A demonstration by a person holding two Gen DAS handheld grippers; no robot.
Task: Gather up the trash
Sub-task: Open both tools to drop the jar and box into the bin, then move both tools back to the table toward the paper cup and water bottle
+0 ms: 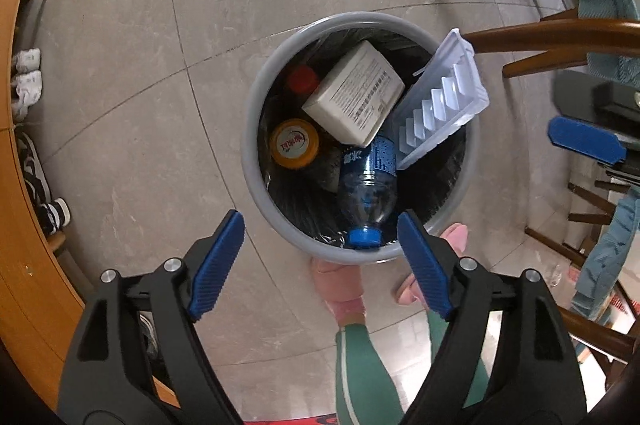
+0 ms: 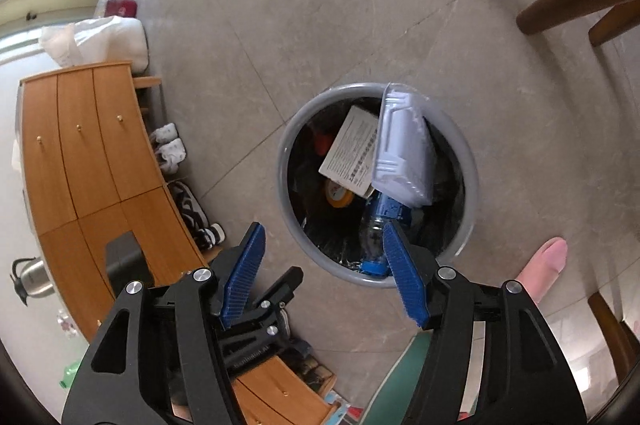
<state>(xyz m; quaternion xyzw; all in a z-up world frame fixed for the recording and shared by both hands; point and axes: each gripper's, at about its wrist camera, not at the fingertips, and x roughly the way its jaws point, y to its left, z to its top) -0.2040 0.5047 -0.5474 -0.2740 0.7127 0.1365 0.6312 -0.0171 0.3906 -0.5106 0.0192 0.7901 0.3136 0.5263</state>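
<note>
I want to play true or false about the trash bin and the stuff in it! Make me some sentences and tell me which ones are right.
1. The gray trash bin stands on the floor. True.
2. The left tool is squeezing the water bottle. False: it is open and holds nothing.
3. The clear plastic tray sticks up past the bin's rim. True.
4. The white box lies on the floor beside the bin. False: it is inside the bin.
5. The bottle's cap is red. False: it is blue.
6. The right tool is open. True.
</note>
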